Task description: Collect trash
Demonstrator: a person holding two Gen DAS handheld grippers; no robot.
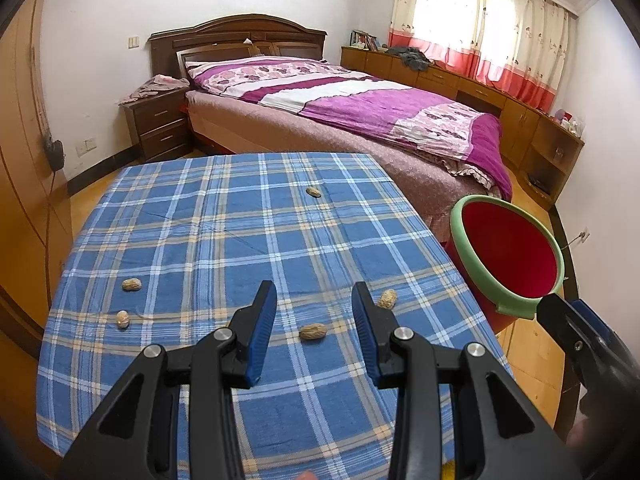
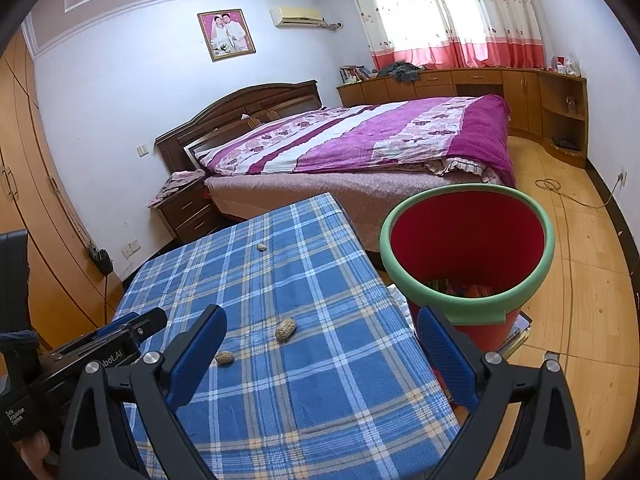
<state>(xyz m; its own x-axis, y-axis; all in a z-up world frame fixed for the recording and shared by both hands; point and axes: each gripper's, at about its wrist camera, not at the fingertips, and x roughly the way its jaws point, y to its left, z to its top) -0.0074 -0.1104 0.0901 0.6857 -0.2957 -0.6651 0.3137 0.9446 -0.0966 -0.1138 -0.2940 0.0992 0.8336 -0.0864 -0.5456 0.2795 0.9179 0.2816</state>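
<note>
Your left gripper (image 1: 314, 300) hovers over the plaid-covered worktop (image 1: 224, 232), jaws parted about halfway and holding nothing; one peanut shell (image 1: 313, 331) lies between them, another (image 1: 387, 299) just at 2 o'clock of it. Two more shells (image 1: 131, 284) lie well apart at 9 o'clock, one (image 1: 313, 191) far off at 12 o'clock. Your right gripper (image 2: 320, 336) has jaws wide apart and empty, beside the red bin (image 2: 468, 256), which stands off the worktop's 3 o'clock edge.
</note>
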